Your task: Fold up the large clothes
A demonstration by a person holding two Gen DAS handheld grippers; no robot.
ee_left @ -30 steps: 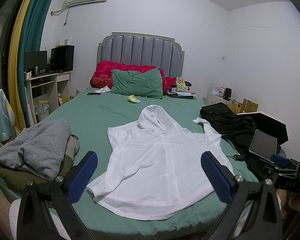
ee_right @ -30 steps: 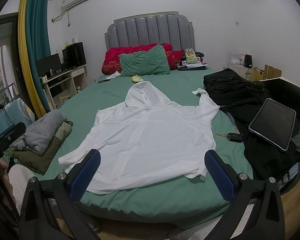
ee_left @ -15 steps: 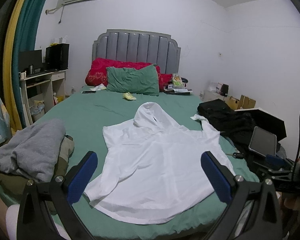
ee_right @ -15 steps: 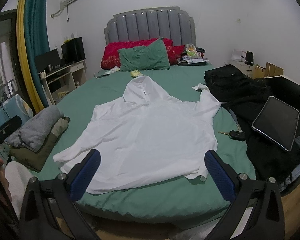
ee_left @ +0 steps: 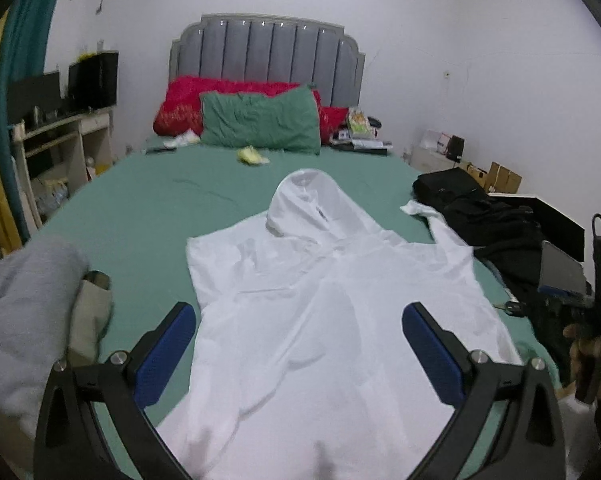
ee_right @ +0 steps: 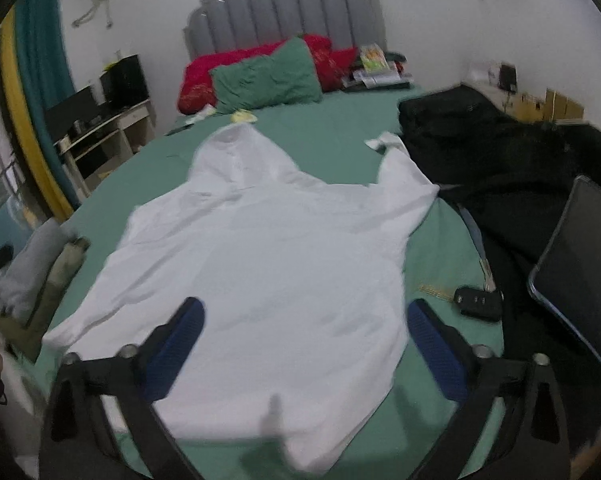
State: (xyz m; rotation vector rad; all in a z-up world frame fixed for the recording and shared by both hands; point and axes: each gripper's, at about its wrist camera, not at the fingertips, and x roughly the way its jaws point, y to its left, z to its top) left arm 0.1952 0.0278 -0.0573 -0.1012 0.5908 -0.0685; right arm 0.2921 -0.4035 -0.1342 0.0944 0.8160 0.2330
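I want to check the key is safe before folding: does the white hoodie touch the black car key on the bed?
Apart. The right wrist view shows a strip of bare green sheet between the white hoodie edge and the black car key.

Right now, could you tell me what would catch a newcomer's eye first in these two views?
The large white hooded top spread flat in the middle of the green-sheeted bed, hood toward the grey padded headboard, stands out most. Both blue-padded grippers, the left gripper and the right gripper, hang open over its near hem. A heap of black clothing lies along the bed's right side, a black car key beside it.
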